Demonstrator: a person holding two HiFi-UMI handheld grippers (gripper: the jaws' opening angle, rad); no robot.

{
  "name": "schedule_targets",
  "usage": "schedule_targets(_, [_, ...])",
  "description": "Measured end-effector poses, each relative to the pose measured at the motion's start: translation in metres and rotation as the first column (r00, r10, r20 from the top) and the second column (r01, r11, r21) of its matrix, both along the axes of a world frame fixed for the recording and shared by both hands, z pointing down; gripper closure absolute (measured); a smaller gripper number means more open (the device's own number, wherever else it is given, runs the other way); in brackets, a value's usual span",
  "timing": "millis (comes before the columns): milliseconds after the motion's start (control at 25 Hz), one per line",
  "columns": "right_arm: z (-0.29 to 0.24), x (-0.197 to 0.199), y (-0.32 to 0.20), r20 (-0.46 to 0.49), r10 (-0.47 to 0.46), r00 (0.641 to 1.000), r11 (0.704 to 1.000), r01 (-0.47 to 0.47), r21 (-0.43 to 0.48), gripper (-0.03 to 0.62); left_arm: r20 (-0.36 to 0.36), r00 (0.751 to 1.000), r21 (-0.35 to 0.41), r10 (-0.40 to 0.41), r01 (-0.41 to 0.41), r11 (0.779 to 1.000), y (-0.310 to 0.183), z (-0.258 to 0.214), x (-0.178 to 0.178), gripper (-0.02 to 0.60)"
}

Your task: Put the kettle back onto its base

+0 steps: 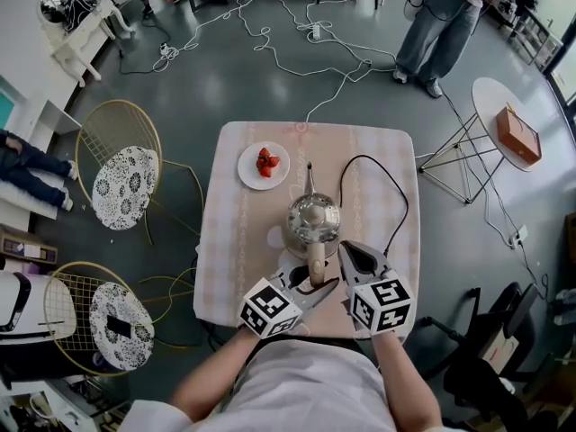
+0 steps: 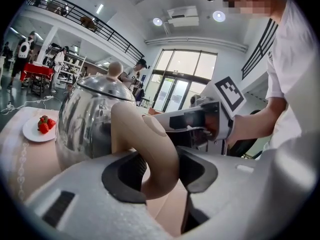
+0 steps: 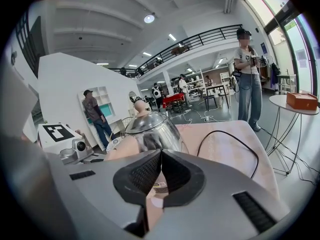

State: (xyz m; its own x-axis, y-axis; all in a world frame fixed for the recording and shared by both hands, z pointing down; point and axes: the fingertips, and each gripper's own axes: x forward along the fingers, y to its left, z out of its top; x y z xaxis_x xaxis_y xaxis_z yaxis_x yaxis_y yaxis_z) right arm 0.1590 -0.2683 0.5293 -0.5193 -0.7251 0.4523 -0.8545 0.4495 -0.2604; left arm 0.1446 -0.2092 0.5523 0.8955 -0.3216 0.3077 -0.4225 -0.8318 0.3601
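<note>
**Gripping the kettle by its handle**

Left gripper (image 2: 161,170) has its jaws set wide, with the pads pressed on either side of the thick tan handle (image 2: 150,139), low on its loop. That is the part made for lifting, and holding there keeps the jaws off the steel body. Right gripper (image 3: 159,176) hangs just beside it with its jaws together and nothing between them, likely kept free because one gripper can manage this lift. The kettle (image 1: 312,219) stands upright near the middle of the table (image 1: 236,268), spout away from the person and handle toward them for an easy reach. A black cord (image 1: 400,207) loops from the kettle's right side round to the near edge. The base may lie under the kettle where the cord ends, but no view shows it clearly.
</note>
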Motion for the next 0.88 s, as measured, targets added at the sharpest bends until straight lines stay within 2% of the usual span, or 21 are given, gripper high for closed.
schedule_targets(520, [0.0, -0.004, 0.007, 0.071, 0.02, 0.997, 1.0, -0.02, -0.003, 0.589, 0.051, 0.998, -0.036, -0.025, 0.027, 0.999, 0.004, 0.007, -0.015, 0.407])
schedule_targets(880, [-0.001, -0.006, 0.012, 0.09, 0.025, 0.996, 1.0, -0.024, -0.012, 0.589, 0.129, 0.991, -0.04, -0.016, 0.021, 0.999, 0.003, 0.01, -0.03, 0.393])
